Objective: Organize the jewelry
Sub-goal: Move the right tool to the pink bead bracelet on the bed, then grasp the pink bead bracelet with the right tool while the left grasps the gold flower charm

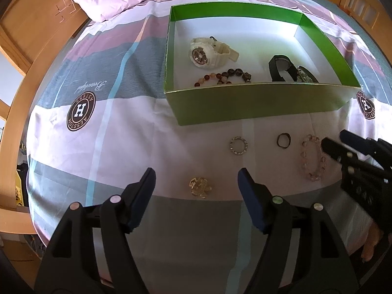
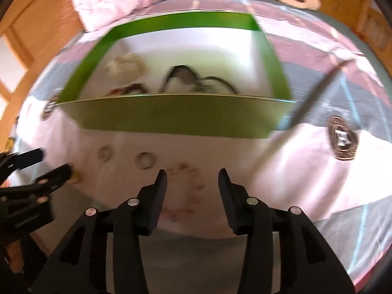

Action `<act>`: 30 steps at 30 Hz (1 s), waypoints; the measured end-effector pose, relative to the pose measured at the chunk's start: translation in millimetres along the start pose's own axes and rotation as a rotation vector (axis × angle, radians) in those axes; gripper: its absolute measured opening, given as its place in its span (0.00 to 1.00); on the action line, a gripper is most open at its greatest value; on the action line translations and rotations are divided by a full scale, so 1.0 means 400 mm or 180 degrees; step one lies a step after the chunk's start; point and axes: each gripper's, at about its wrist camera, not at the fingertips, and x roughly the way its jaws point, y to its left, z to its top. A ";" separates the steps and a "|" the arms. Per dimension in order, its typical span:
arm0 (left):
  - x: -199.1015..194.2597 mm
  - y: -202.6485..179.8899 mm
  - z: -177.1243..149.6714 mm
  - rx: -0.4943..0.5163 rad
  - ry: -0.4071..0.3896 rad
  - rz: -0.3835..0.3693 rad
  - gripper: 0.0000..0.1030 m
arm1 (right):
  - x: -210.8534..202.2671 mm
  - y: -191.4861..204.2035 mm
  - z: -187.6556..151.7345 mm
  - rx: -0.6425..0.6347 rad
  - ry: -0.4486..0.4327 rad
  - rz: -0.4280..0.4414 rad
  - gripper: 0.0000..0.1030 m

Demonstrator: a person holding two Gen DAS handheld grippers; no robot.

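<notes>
A green box [image 1: 257, 103] sits on a bed with a striped sheet [image 1: 122, 127]. Inside the box lie a white watch [image 1: 208, 52], a dark bead bracelet [image 1: 225, 76] and a black watch [image 1: 281, 68]. On the sheet in front of the box lie a sparkly ring [image 1: 238, 145], a dark ring [image 1: 283, 140], a pink bead bracelet [image 1: 313, 158] and a gold brooch [image 1: 199, 187]. The left claw [image 1: 197, 175] is spread wide above the brooch, holding nothing. The right claw [image 2: 192, 176] is spread over the pink bracelet, not gripping it.
</notes>
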 end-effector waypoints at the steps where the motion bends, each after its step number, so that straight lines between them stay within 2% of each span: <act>1: 0.001 0.000 0.000 -0.0001 0.0006 0.0004 0.69 | 0.009 -0.007 -0.002 0.0027 0.0026 -0.0037 0.43; 5: 0.004 0.000 0.000 -0.0005 0.0028 0.0010 0.69 | 0.058 -0.007 -0.011 -0.0006 0.0142 -0.0061 0.43; 7: 0.003 0.001 -0.001 -0.0001 0.0035 0.0013 0.70 | 0.055 -0.004 -0.018 -0.0114 0.0089 -0.0112 0.42; 8: 0.003 0.001 -0.002 0.0001 0.0037 0.0013 0.70 | 0.052 0.006 -0.020 -0.0198 0.0070 -0.0104 0.39; 10: 0.003 0.002 -0.002 0.0002 0.0042 0.0016 0.71 | 0.057 0.026 -0.016 -0.0229 0.0096 -0.0005 0.12; 11: 0.004 0.003 -0.002 -0.0001 0.0046 0.0020 0.71 | 0.058 0.027 -0.018 -0.0231 0.0103 0.0024 0.10; 22: 0.011 0.010 -0.003 -0.0021 0.0105 0.0027 0.72 | -0.001 0.005 -0.003 -0.0030 -0.0082 0.0180 0.07; 26: 0.003 0.051 0.008 -0.0193 0.0092 -0.0037 0.73 | -0.052 -0.005 0.009 0.0077 -0.0193 0.0374 0.07; 30: 0.012 0.081 0.010 -0.0319 0.0143 -0.0025 0.73 | -0.068 0.002 0.027 0.0079 -0.0279 0.0358 0.07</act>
